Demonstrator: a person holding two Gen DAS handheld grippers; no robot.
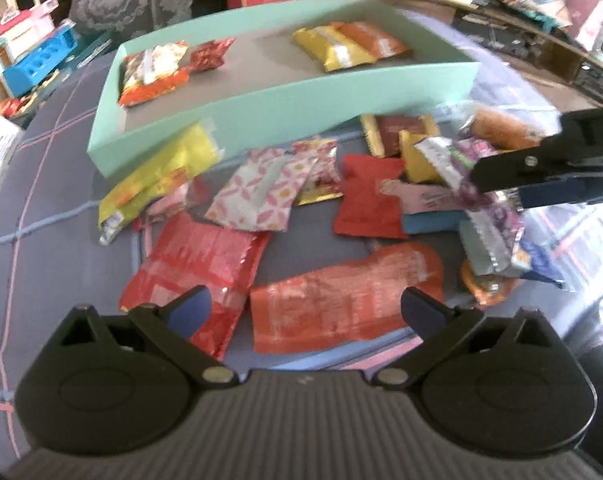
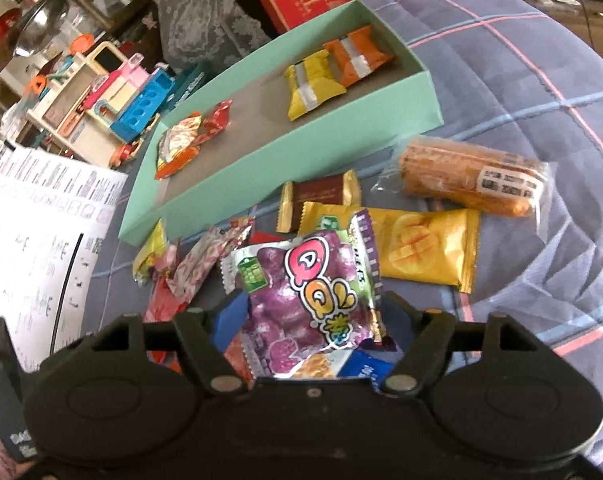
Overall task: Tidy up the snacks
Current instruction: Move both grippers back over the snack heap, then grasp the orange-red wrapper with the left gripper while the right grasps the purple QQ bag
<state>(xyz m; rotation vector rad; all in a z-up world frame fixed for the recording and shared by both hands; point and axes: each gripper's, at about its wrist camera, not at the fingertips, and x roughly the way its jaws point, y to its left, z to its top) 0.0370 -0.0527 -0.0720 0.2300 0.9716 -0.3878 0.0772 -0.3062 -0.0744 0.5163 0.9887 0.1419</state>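
While four snacks [image 2: 316, 84] (two pairs) fill one mint box [image 2: 261, 168]

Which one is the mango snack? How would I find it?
Start at the long green box on the checked blanket. Just in front of its right end lies a pile of loose packets, and the mango snack is the flat yellow packet there, below the clear-wrapped orange roll. Only it shows a picture of cut mango.

Plaid bedspread [image 2: 521, 80] under tray [image 2: 261, 160], snacks [image 1: 261, 196]
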